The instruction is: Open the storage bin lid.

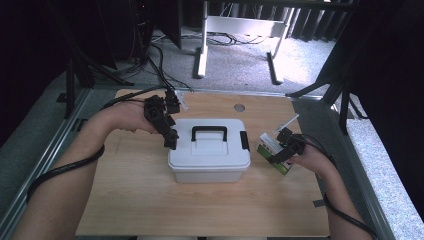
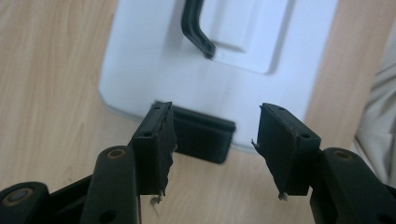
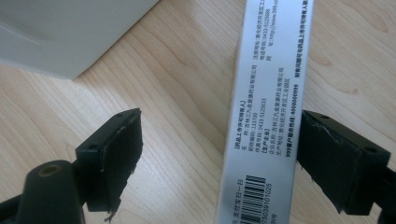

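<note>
A white box (image 1: 209,152) with a black handle (image 1: 209,131) sits in the middle of the wooden worktop (image 1: 135,200), with bare wood all around it. The left claw (image 1: 171,140) hangs at the box's left edge, half open and empty, just above a black latch (image 2: 203,135). The right claw (image 1: 278,156) is open around a small carton (image 1: 270,147), right of the box near the worktop's right edge; one pad touches it. The carton shows a barcode and small Chinese writing.
</note>
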`<state>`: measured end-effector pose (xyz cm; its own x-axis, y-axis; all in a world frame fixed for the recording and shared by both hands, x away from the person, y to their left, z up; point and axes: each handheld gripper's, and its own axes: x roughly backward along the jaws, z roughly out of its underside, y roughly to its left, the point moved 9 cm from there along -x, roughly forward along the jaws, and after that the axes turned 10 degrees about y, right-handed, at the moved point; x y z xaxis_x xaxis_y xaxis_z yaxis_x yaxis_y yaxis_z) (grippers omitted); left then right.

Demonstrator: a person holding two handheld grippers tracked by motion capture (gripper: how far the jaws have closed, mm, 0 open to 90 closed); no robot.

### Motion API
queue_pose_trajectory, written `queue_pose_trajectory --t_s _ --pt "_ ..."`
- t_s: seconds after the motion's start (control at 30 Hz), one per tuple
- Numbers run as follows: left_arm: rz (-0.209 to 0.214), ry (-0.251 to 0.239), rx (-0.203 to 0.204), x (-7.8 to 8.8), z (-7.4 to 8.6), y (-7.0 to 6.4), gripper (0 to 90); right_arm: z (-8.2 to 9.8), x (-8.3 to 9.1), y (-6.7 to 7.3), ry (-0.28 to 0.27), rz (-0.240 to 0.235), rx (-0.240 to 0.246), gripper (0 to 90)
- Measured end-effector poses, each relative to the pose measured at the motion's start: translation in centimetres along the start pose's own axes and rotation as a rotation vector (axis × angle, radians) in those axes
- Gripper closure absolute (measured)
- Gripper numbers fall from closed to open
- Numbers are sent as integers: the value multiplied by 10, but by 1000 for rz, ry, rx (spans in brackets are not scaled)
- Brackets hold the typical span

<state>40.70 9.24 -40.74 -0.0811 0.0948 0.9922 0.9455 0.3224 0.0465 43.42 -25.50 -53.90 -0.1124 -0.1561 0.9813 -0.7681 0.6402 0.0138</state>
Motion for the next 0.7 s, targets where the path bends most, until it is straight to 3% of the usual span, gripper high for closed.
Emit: queue_pose_trajectory --t_s 0.27,0.7 --pt "10 0 -55 -7 -31 3 460 -2 0 0 1 -5 1 155" --pt "-2 84 -121 -27 -67 10 462 0 -3 0 12 -19 12 156"
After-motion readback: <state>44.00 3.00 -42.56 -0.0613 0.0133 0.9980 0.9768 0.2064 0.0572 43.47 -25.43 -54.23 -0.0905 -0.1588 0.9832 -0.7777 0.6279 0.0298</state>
